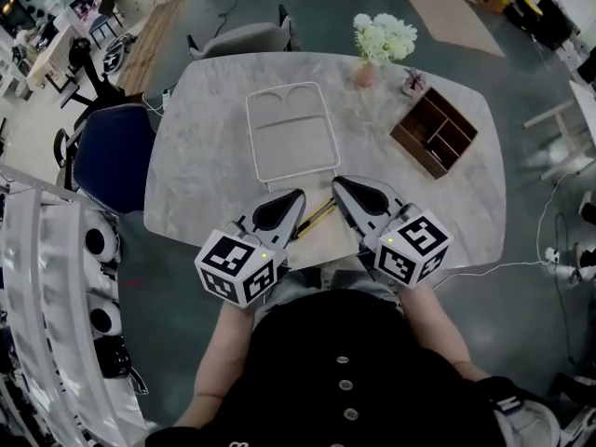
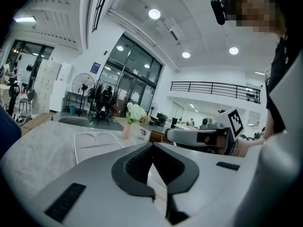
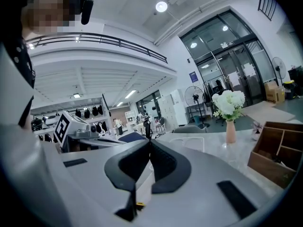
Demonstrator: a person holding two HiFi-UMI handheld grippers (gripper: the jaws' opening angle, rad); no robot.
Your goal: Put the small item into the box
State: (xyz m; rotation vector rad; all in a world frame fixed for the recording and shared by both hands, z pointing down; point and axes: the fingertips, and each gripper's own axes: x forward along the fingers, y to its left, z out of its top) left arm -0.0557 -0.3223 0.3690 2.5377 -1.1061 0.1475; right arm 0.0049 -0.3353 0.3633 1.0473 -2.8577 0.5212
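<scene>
- Head view looks down on a pale desk with two tools held side by side over its near edge.
- Left tool: its two jaws are pressed together, with nothing between them. The left gripper view shows the tips meeting too.
- Right tool: its jaws also meet at the tip, with nothing pinched.
- A thin yellow stick, like a pencil, lies on the desk between the two tools. Neither tool holds it.
- The wooden box with little sections sits far off at the right side of the desk, well apart from the stick.
- A white tray lies in the middle, just past the tools.
- White flowers stand at the far edge.
</scene>
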